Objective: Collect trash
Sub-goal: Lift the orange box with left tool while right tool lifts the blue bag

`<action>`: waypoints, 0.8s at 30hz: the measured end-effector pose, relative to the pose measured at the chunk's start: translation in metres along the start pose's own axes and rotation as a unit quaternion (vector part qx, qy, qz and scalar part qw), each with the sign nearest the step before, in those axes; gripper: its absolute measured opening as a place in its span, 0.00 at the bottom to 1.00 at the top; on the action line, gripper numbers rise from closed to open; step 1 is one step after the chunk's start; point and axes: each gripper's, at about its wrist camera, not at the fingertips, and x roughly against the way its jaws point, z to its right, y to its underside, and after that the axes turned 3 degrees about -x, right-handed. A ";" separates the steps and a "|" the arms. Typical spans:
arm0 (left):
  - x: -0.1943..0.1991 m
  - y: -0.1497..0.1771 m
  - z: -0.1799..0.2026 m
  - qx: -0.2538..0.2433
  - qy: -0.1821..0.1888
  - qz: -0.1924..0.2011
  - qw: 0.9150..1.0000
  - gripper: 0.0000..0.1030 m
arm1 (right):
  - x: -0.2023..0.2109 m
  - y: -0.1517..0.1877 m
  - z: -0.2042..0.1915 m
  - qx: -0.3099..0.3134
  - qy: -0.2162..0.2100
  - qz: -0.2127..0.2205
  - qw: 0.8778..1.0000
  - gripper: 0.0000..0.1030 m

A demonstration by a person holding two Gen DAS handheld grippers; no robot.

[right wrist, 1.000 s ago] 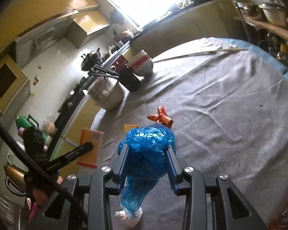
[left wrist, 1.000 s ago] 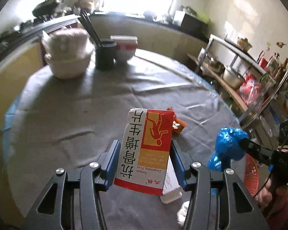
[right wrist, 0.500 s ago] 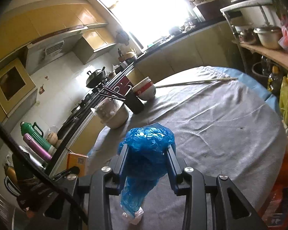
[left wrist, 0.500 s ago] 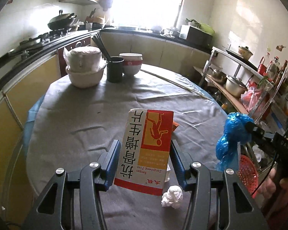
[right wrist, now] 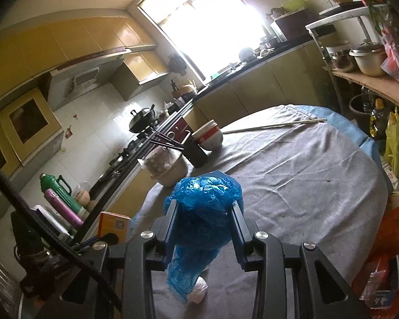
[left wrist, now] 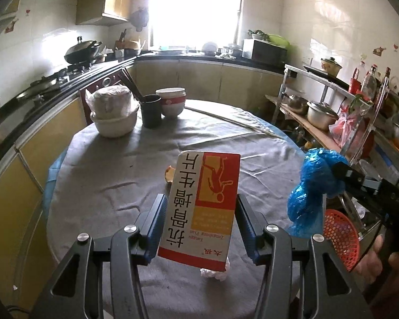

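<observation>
My left gripper [left wrist: 199,204] is shut on a white, red and orange medicine box [left wrist: 200,202], held upright above the near edge of the round table [left wrist: 114,175]. My right gripper [right wrist: 204,207] is shut on a crumpled blue plastic bag [right wrist: 203,215], also raised; the bag also shows at the right of the left wrist view [left wrist: 314,186]. A crumpled white tissue [left wrist: 215,272] lies on the grey cloth under the box. An orange peel scrap [left wrist: 169,174] lies just beyond the box. A red mesh basket [left wrist: 339,235] sits low beside the table, under the blue bag.
At the table's far side stand a covered white bowl [left wrist: 113,110], a black chopstick holder [left wrist: 151,110] and stacked red-and-white bowls [left wrist: 171,102]. Long chopsticks [left wrist: 234,125] lie at the far right. A metal shelf with pots [left wrist: 319,114] stands right of the table.
Both grippers have risen and pulled back from the table with their loads, so more of the kitchen shows. The red wrapper that lay by the box is no longer in view.
</observation>
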 end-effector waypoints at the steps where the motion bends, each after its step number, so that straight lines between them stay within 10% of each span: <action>1: 0.003 0.000 0.003 -0.001 -0.005 0.001 1.000 0.52 | 0.004 0.002 -0.001 0.001 -0.003 0.003 1.000 0.37; 24: 0.039 0.021 0.022 -0.024 -0.080 0.028 0.996 0.52 | 0.040 0.021 -0.017 0.006 -0.009 0.017 1.000 0.37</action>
